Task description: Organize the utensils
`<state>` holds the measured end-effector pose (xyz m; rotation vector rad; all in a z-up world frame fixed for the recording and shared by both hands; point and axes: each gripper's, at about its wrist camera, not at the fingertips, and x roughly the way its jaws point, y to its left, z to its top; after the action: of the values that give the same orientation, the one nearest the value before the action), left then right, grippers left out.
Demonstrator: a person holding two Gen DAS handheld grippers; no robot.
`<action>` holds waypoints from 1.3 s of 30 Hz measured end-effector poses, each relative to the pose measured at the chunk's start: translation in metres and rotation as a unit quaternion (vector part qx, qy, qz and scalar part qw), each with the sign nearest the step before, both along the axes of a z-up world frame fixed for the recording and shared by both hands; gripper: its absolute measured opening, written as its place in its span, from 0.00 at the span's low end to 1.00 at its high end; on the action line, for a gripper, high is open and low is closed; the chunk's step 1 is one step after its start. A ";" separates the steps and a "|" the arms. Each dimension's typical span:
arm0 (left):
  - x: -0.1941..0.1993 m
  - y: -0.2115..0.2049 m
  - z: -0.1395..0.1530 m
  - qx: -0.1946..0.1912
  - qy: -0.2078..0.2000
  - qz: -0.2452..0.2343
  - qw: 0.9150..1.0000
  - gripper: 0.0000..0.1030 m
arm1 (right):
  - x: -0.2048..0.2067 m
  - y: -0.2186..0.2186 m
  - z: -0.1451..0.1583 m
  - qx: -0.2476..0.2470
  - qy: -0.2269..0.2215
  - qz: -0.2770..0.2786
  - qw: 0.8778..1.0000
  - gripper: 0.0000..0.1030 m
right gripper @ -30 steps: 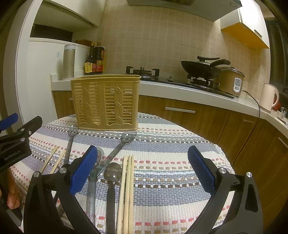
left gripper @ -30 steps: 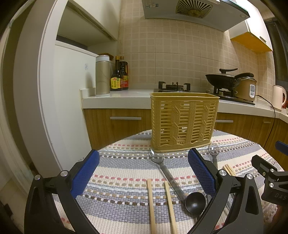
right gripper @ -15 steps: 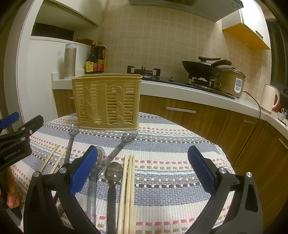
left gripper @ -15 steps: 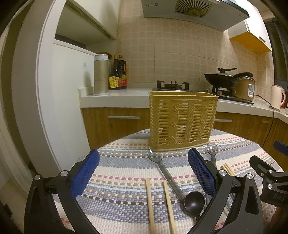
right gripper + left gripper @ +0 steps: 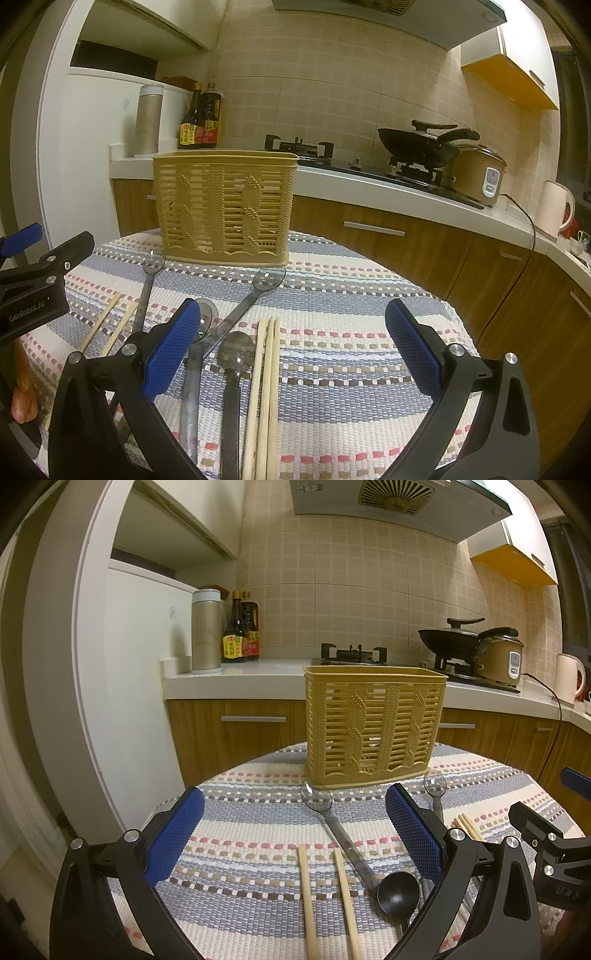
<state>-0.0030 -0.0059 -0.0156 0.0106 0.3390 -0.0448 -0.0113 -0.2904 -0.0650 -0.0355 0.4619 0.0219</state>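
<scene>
The utensils lie loose on a striped woven cloth [image 5: 258, 834] over a round table, all on the near side of a tan slatted basket [image 5: 373, 731] that stands upright at the far edge of the cloth. Just in front of the basket's left corner, a clear spoon [image 5: 316, 798] rests bowl-first, its handle running back toward a black ladle [image 5: 397, 891] whose bowl faces up. A second clear spoon [image 5: 434, 783] lies near the basket's right corner. To the left of the ladle, two wooden chopsticks [image 5: 325, 897] lie side by side with a gap between them, pointing at the basket. Further to the right of the basket, another set of chopsticks [image 5: 265, 384] lies bunched tight together, with a dark spoon [image 5: 235, 354] just beside it and two more clear spoons [image 5: 269, 277] angled nearby.

The left gripper [image 5: 293, 830] hangs above the separated chopsticks, its blue-padded jaws spread wide with nothing between them. The right gripper [image 5: 293, 341] hovers over the bunched chopsticks and the dark spoon, equally wide apart and holding nothing.

Behind the basket runs a kitchen counter [image 5: 240, 672] with a steel flask [image 5: 206, 631], two sauce bottles [image 5: 240, 631], a gas hob with a black wok [image 5: 448, 637], a rice cooker [image 5: 504, 659] and a pale kettle [image 5: 569, 677].
</scene>
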 end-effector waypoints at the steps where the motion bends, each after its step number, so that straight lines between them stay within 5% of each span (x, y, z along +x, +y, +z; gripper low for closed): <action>1: 0.000 0.000 0.000 -0.001 0.001 0.000 1.000 0.93 | 0.000 0.000 0.000 0.000 0.000 0.000 1.000 0.93; 21: 0.002 0.006 0.000 -0.013 0.007 0.002 1.000 0.93 | 0.003 -0.003 -0.001 0.005 0.010 -0.007 1.000 0.93; 28: 0.030 0.024 -0.011 -0.085 0.098 -0.036 0.991 0.86 | 0.011 -0.005 0.000 0.003 0.037 -0.007 0.999 0.93; 32: 0.050 0.022 -0.008 -0.068 0.150 -0.071 0.984 0.74 | 0.028 -0.008 0.013 0.009 0.077 0.021 0.997 0.92; 39: 0.116 0.018 -0.003 -0.063 0.259 -0.137 0.954 0.70 | 0.107 -0.028 0.030 0.058 0.198 0.049 0.977 0.85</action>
<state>0.1128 0.0117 -0.0184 -0.0818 0.8597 -0.3489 0.0955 -0.3185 -0.0352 0.0632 0.8568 0.1555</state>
